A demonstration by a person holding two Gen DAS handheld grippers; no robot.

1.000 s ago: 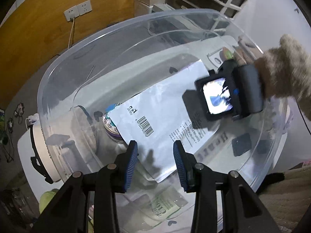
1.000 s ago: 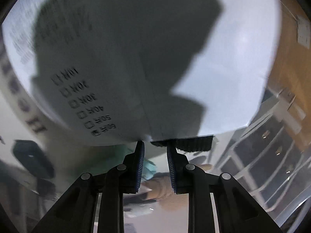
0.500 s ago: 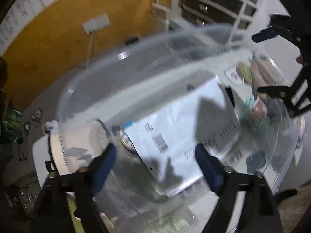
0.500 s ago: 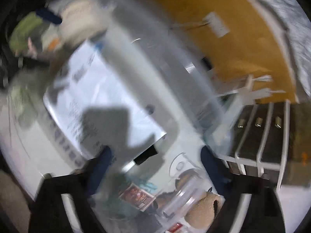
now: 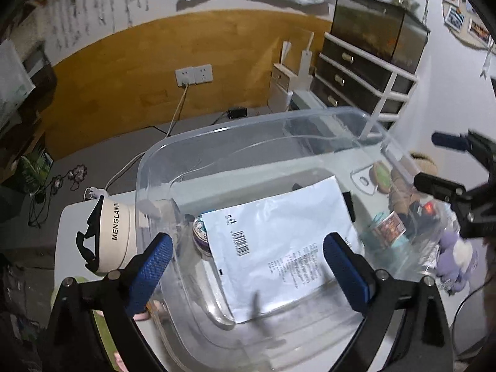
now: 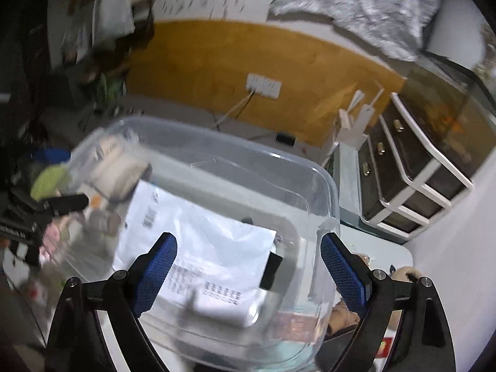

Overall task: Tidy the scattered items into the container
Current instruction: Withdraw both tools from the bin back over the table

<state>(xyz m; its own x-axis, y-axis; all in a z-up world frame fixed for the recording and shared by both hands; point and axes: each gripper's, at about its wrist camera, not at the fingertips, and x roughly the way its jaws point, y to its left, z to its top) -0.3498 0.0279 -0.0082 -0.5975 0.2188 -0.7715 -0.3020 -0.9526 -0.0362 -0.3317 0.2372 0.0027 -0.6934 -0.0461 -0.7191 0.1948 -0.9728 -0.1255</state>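
- One cream visor (image 5: 119,235) on the white table (image 5: 66,241), just outside the container's wall at 9 o'clock in the left wrist view; its band reads "MENGLAND", with the last letters hidden by the wall.
- One white mailer bag (image 5: 279,241) lies flat on the floor of the clear plastic container (image 5: 217,136). It carries one barcode, a small logo and a block of printed lines too fine to read.
- One round patterned tin (image 5: 200,232) in the container, partly under the bag's corner at 9 o'clock.
- Left gripper (image 5: 248,266): jaws wide apart above the container, having just been opening over the last moments, with nothing between the blue pads.
- Right gripper (image 6: 248,266): jaws equally wide, also just opened, gripping nothing; the bag lies well below them.
- Outside the container at 3 o'clock in the left wrist view: one purple plush toy (image 5: 455,257), one small printed box (image 5: 389,228) whose writing is blurred, and other small items I cannot make out.
- One double wall socket (image 5: 193,75) at 11 o'clock, with one cable plugged in.
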